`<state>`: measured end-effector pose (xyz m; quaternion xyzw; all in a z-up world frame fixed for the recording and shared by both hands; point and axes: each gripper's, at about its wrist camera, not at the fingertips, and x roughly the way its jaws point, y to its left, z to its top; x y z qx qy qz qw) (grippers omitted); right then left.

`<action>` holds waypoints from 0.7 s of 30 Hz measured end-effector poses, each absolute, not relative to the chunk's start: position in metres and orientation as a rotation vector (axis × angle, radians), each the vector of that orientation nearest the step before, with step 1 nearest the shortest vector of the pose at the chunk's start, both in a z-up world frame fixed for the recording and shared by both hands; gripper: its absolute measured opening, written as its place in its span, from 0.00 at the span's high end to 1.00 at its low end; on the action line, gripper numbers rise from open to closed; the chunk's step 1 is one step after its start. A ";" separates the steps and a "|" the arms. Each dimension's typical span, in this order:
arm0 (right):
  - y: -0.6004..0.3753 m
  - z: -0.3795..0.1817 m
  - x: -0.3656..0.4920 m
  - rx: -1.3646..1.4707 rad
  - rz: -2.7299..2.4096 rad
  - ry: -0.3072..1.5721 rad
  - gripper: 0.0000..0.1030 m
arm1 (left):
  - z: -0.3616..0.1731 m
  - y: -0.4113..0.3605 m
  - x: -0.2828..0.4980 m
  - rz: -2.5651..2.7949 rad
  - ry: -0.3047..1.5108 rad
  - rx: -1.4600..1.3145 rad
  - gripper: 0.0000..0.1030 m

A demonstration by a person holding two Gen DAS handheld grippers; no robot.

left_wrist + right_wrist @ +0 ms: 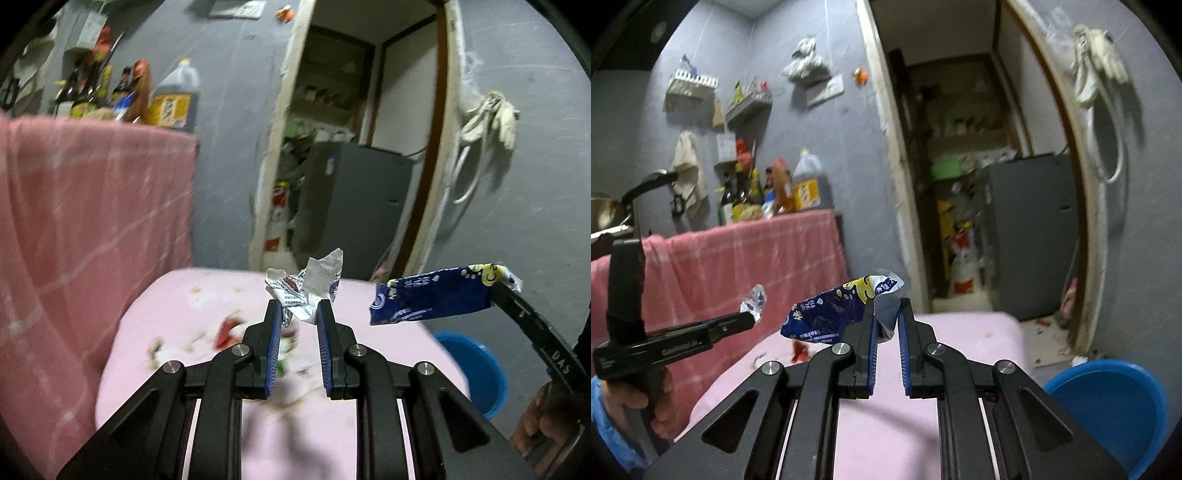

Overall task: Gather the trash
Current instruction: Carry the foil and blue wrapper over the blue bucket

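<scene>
Aloft, left gripper [298, 309] clamps a crumpled wrapper [304, 286], right gripper [886, 318] a blue packet [836, 308]; release only above the blue bin [1108, 410].

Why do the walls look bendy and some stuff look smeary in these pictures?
Both views use a fisheye lens, so the door frame bows and the corners go black. In the left wrist view, the pink cloth and the scraps on the table are smeared by motion blur, while the crumpled white wrapper stays sharp. In the right wrist view, the blue wrapper is sharp, the bottles soft.
</scene>
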<state>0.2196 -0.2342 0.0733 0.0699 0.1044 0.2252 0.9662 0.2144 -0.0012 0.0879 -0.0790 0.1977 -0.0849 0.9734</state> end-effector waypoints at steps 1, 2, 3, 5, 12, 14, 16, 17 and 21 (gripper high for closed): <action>-0.240 0.075 0.217 0.145 0.443 0.198 0.92 | 0.092 -0.009 0.215 -0.184 0.385 -0.159 0.85; -0.246 0.078 0.214 0.147 0.423 0.181 0.92 | 0.095 -0.015 0.215 -0.196 0.375 -0.156 0.85; -0.252 0.081 0.211 0.145 0.401 0.164 0.92 | 0.099 -0.025 0.215 -0.210 0.362 -0.152 0.85; -0.265 0.085 0.206 0.142 0.358 0.134 0.92 | 0.106 -0.040 0.214 -0.242 0.346 -0.144 0.85; -0.314 0.091 0.193 0.141 0.182 0.072 0.92 | 0.118 -0.111 0.224 -0.373 0.310 -0.119 0.85; -0.331 0.089 0.191 0.145 0.128 0.070 0.92 | 0.119 -0.131 0.228 -0.412 0.305 -0.111 0.85; -0.346 0.085 0.189 0.150 0.084 0.080 0.92 | 0.117 -0.153 0.232 -0.447 0.306 -0.098 0.85; -0.354 0.083 0.189 0.156 0.062 0.088 0.92 | 0.114 -0.166 0.235 -0.467 0.313 -0.090 0.85; -0.387 0.071 0.195 0.192 -0.025 0.152 0.92 | 0.099 -0.206 0.250 -0.523 0.372 -0.066 0.84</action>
